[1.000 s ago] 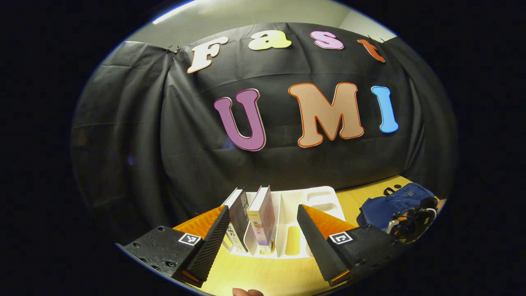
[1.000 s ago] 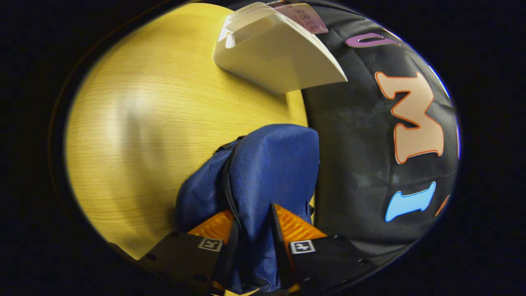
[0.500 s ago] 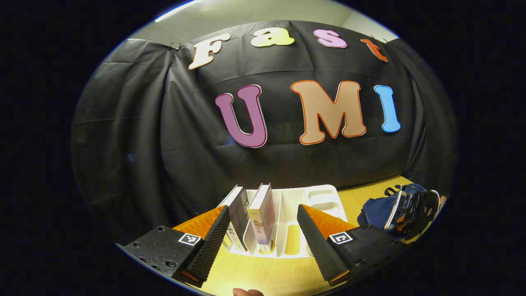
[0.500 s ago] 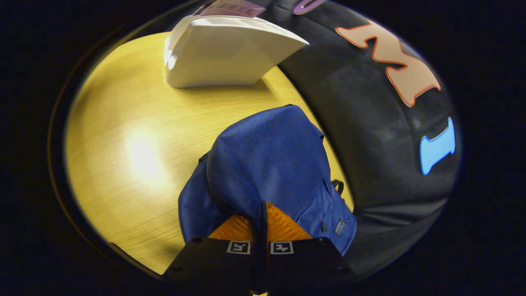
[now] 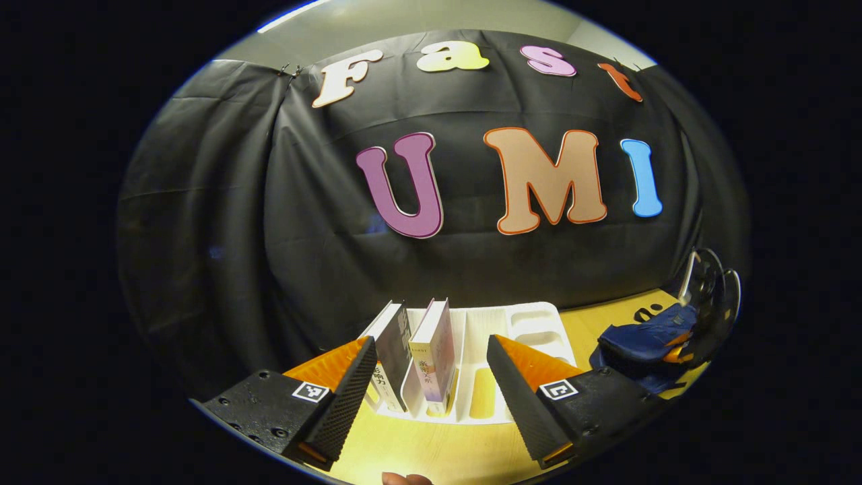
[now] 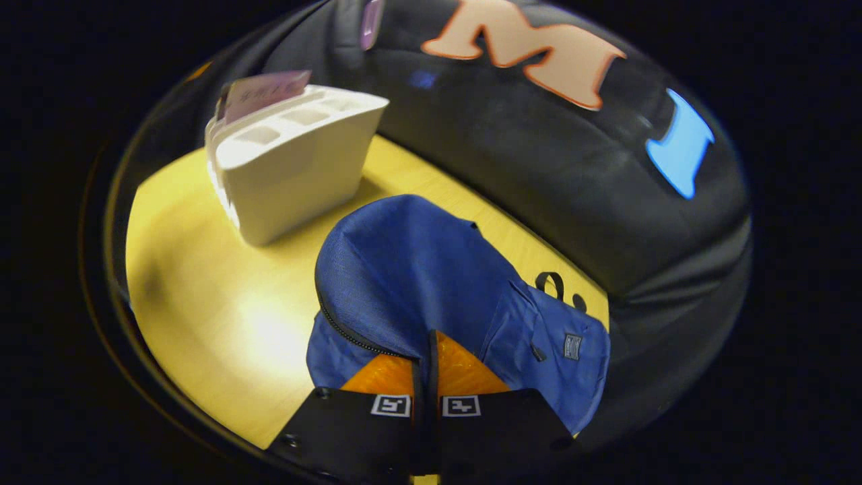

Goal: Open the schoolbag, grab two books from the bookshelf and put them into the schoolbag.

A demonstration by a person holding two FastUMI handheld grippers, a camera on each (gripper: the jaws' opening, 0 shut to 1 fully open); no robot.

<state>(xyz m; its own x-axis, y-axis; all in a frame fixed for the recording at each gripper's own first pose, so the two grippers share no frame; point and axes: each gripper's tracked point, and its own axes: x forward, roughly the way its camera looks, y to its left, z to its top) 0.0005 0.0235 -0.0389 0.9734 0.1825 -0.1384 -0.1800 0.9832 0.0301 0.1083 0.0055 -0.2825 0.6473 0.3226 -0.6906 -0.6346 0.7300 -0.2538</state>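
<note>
A white bookshelf [image 5: 532,323] stands on the table against the black cloth, with a dark book [image 5: 394,350] and a light book [image 5: 434,347] upright in its left slots. My left gripper [image 5: 431,342] hangs open in front of those books, touching neither. The blue schoolbag [image 5: 646,337] lies to the right. In the right gripper view the schoolbag [image 6: 411,269] has its flap raised, zipper edge [image 6: 343,333] showing. My right gripper [image 6: 431,335] is shut on the flap's fabric at its near edge. The bookshelf [image 6: 296,168] stands behind on the left.
The yellow wooden table [image 6: 222,323] has bare room between bag and shelf. The shelf's right-hand slots [image 5: 539,316] hold nothing. The black cloth wall runs close behind shelf and bag. A person's fingertip [image 5: 404,478] shows at the lower edge.
My right gripper closed on the bag's fabric, then rose and tilted, lifting the flap. The left gripper stayed open, drifting only slightly before the books.
</note>
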